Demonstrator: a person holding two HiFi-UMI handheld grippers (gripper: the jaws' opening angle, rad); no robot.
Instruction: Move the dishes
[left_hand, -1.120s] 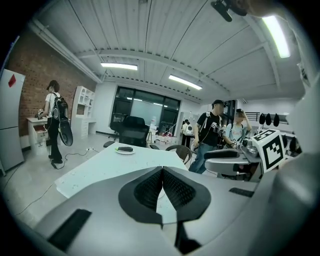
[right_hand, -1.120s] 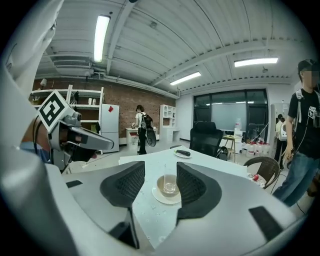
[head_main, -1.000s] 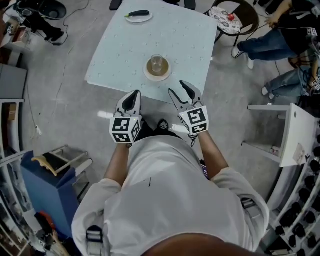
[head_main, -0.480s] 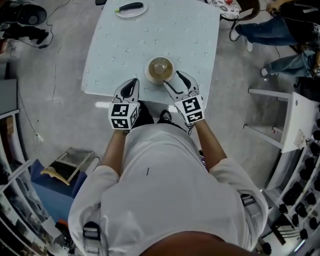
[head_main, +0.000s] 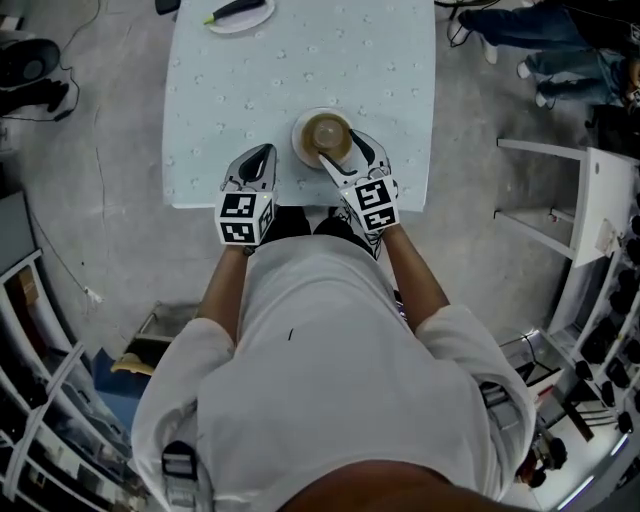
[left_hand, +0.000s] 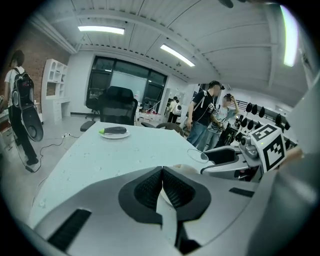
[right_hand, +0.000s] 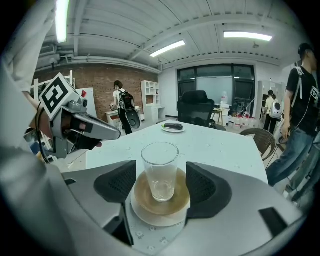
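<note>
A clear empty glass (right_hand: 160, 167) stands upright on a brown-centred white saucer (right_hand: 142, 210) near the front edge of the pale blue table (head_main: 300, 70). My right gripper (right_hand: 160, 189) is open, one pad on each side of the saucer and glass, not closed on them. In the head view the right gripper (head_main: 343, 152) reaches the saucer (head_main: 303, 128) from the front right. My left gripper (head_main: 260, 156) hovers over the table's front edge left of the saucer, its pads (left_hand: 150, 189) pressed together on nothing. A second plate (head_main: 238, 12) with a dark long object lies at the table's far end.
The left gripper (right_hand: 82, 127) shows at the left of the right gripper view. A white shelf unit (head_main: 590, 230) stands to the right of the table. People (left_hand: 205, 117) and a black office chair (left_hand: 116, 106) are beyond the far end. Cables lie on the grey floor (head_main: 90, 150) at the left.
The person has stepped up to the table. Both grippers moved forward over its front edge, and the open right gripper now brackets the saucer and glass. The left gripper stayed shut.
</note>
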